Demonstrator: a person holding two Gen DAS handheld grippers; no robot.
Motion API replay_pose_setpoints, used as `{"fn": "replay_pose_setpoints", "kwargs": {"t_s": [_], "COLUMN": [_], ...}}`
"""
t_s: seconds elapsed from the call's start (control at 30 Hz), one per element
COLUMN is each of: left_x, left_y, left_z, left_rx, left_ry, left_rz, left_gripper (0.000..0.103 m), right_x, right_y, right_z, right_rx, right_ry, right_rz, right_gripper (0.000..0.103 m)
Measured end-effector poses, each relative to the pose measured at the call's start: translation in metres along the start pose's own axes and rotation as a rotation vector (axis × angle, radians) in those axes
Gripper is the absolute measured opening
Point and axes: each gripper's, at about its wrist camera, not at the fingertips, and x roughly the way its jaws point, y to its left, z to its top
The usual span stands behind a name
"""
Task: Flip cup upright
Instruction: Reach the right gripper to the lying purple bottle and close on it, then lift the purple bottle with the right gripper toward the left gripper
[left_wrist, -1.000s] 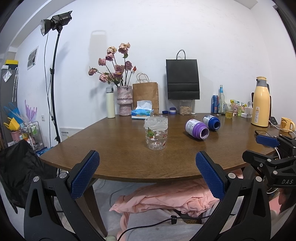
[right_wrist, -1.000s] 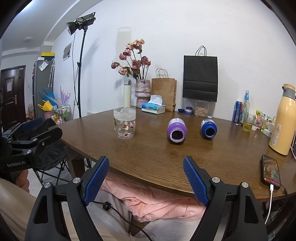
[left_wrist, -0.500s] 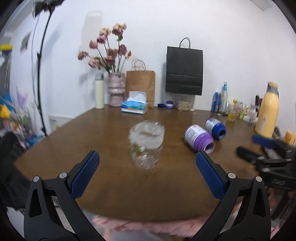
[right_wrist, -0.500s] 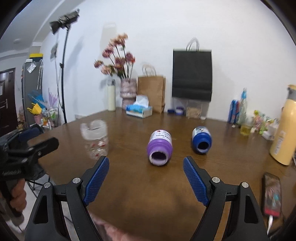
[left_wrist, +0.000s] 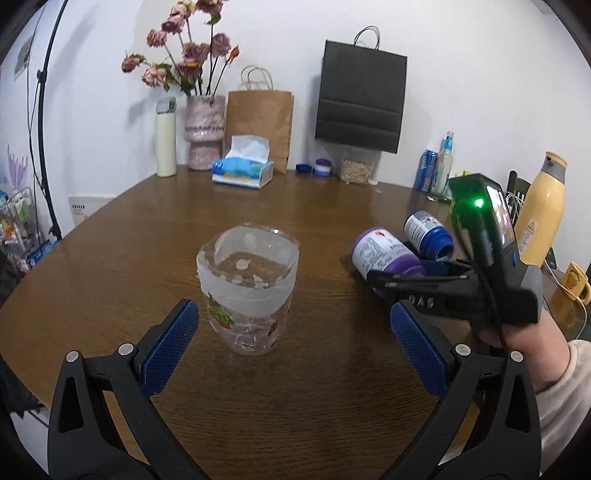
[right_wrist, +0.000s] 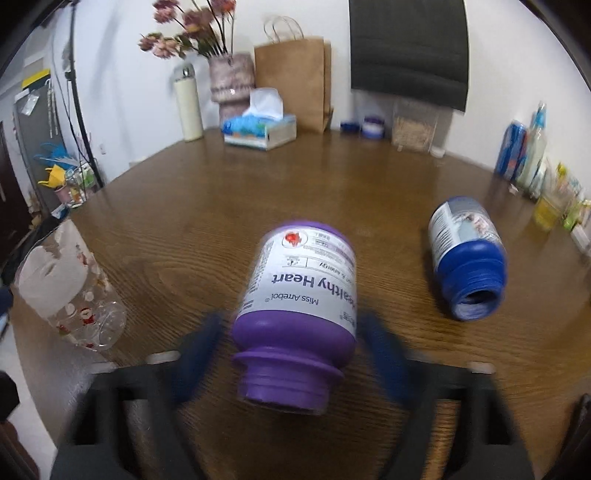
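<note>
The right tool (right_wrist: 291, 354) is seen spread wide, its blurred blue pads on either side of the purple bottle (right_wrist: 297, 306), with gaps visible between pads and bottle. The purple bottle is laid on its side near the table's front edge, its open mouth turned toward that tool. The left tool (left_wrist: 291, 347) is likewise held wide apart, just in front of the clear cup (left_wrist: 247, 291), which is not touched. That cup is stood on the wooden table (left_wrist: 129, 236) toward the front left edge, its printed end down. A blue bottle (right_wrist: 467, 258) is laid on its side to the right of the purple one, apart from it. A tissue box (left_wrist: 242, 168) is placed by the far edge.
</note>
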Motion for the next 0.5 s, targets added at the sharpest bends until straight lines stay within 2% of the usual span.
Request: {"fn": "replay_pose_setpoints", "kwargs": {"t_s": [0.13, 0.23, 0.3, 0.4, 0.5], "left_x": [0.006, 0.006, 0.004, 0.004, 0.009], "left_y": [0.004, 0.005, 0.005, 0.003, -0.002], "left_z": [-0.002, -0.006, -0.011, -0.014, -0.013], "left_rx": [-0.025, -0.038, -0.043, -0.057, -0.069], "left_ry": [0.03, 0.066, 0.079, 0.09, 0.104], "left_rz": [-0.005, -0.022, -0.028, -0.034, -0.083], "left_gripper": [0.103, 0.103, 0.103, 0.103, 0.101], "right_x": [-0.004, -0.026, -0.049, -0.073, -0.081], "right_y": [-0.001, 0.007, 0.024, 0.04, 0.049], "right_z": [-0.005, -0.027, -0.052, -0.078, -0.088], "right_rx": [-0.01, -0.043, -0.126, -0.192, -0.221], "right_ry": [0.004, 0.019, 0.011, -0.008, -0.019], "right_rz": [0.045, 0.176, 0.243, 0.278, 0.291], "right_gripper": [0.07, 0.07, 0.07, 0.07, 0.07]}}
